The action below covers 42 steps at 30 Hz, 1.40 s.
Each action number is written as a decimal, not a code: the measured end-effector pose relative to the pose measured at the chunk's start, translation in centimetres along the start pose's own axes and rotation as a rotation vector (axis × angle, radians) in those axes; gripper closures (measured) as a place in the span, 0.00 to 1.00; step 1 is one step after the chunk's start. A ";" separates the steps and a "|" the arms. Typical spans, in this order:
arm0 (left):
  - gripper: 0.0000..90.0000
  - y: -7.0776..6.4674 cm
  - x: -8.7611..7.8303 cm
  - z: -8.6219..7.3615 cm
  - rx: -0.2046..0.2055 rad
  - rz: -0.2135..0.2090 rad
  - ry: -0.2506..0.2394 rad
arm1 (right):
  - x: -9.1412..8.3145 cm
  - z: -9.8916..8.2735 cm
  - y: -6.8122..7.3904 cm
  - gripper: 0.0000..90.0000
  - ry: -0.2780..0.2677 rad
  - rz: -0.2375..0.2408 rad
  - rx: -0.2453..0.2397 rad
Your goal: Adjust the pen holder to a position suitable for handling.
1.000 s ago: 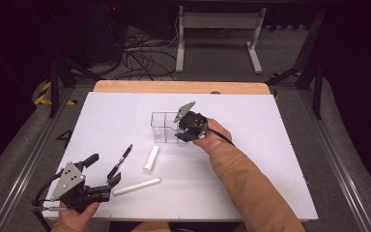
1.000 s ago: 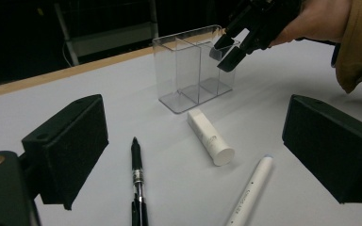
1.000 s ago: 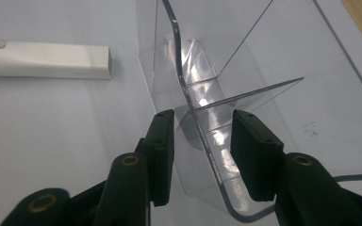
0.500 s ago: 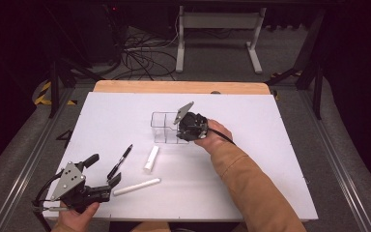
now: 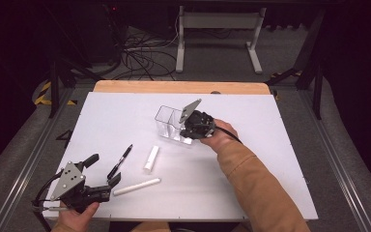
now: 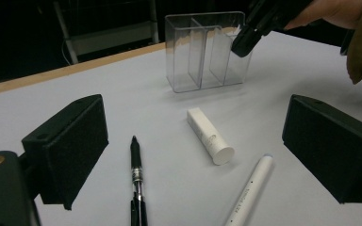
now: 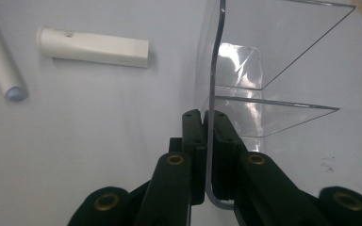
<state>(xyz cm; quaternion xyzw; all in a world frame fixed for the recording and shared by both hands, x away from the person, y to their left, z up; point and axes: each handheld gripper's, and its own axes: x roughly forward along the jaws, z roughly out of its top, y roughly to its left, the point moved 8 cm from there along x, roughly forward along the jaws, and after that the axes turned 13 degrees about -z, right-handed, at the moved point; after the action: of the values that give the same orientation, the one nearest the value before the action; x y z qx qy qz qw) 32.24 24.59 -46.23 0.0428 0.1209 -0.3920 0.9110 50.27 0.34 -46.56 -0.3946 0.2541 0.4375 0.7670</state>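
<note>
Nearest me, my left tongs [image 5: 105, 175] rest released at the front left corner of the white surface [image 5: 280, 159], jaws spread with nothing between them, a black pen [image 6: 135, 174] and a long white marker [image 6: 250, 188] lying just ahead of them. A little farther out lies a short white tube [image 6: 210, 135], apart from both. Beyond it, toward the middle of the surface, stands the clear divided organizer [image 5: 170, 122]; my right tongs [image 7: 209, 123] have just been closing and are now clenched on its near wall, one jaw on each side.
</note>
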 end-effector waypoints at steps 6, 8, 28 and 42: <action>0.09 -0.1 0.1 0.0 0.003 0.000 0.001 | -3.1 -0.6 0.5 0.96 -0.042 0.028 -0.050; 0.09 -0.1 0.1 0.0 0.004 -0.001 0.006 | -3.8 -1.0 0.8 0.96 -0.041 0.040 -0.066; 0.09 -0.3 0.3 0.0 0.006 -0.004 0.010 | -5.5 -5.0 5.4 0.96 -0.030 0.248 -0.246; 0.09 -0.3 0.3 0.0 0.003 -0.002 0.009 | -4.9 -5.6 5.2 0.95 -0.006 0.233 -0.245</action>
<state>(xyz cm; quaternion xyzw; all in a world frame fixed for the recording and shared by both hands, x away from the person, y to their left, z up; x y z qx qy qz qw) 32.22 24.17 -46.33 0.0457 0.1246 -0.3931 0.9099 43.10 -5.07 -48.05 -0.4519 0.2407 0.5522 0.6580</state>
